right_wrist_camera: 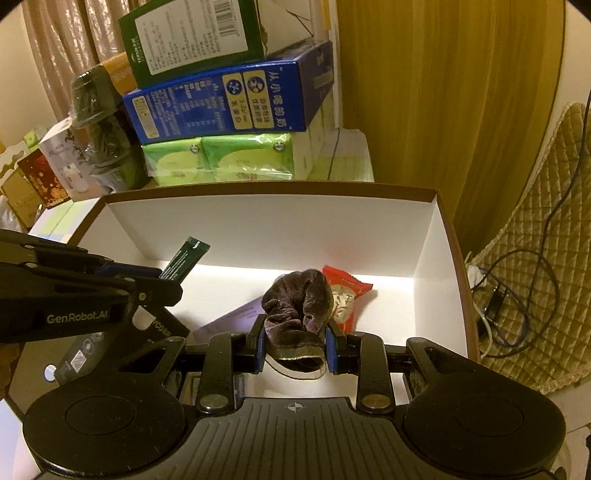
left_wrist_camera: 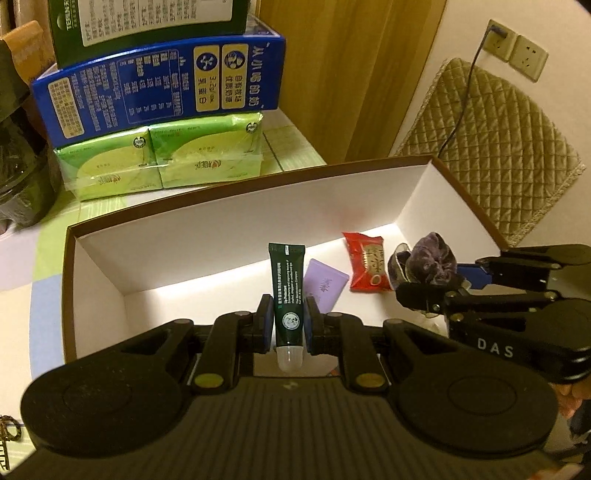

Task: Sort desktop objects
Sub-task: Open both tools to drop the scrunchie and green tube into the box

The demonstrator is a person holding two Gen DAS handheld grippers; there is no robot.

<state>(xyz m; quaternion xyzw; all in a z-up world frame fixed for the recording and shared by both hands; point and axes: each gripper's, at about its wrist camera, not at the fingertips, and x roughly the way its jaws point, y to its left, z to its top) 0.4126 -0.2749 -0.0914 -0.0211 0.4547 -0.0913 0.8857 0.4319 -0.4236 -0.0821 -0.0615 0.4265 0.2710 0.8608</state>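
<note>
My left gripper (left_wrist_camera: 287, 320) is shut on a dark green lip balm tube (left_wrist_camera: 288, 286) with a clear cap, held over the white-lined brown box (left_wrist_camera: 236, 218). It also shows in the right wrist view (right_wrist_camera: 184, 258). My right gripper (right_wrist_camera: 295, 343) is shut on a dark velvet scrunchie (right_wrist_camera: 295, 306), also over the box; the scrunchie shows in the left wrist view (left_wrist_camera: 430, 264). A red snack packet (left_wrist_camera: 365, 262) and a purple sachet (left_wrist_camera: 325, 284) lie on the box floor.
Behind the box stand green tissue packs (left_wrist_camera: 162, 158), a blue milk carton (left_wrist_camera: 159, 88) and a green carton (left_wrist_camera: 147, 26) stacked up. A dark jar (right_wrist_camera: 103, 125) stands at back left. A quilted chair (left_wrist_camera: 495, 136) with cables is to the right.
</note>
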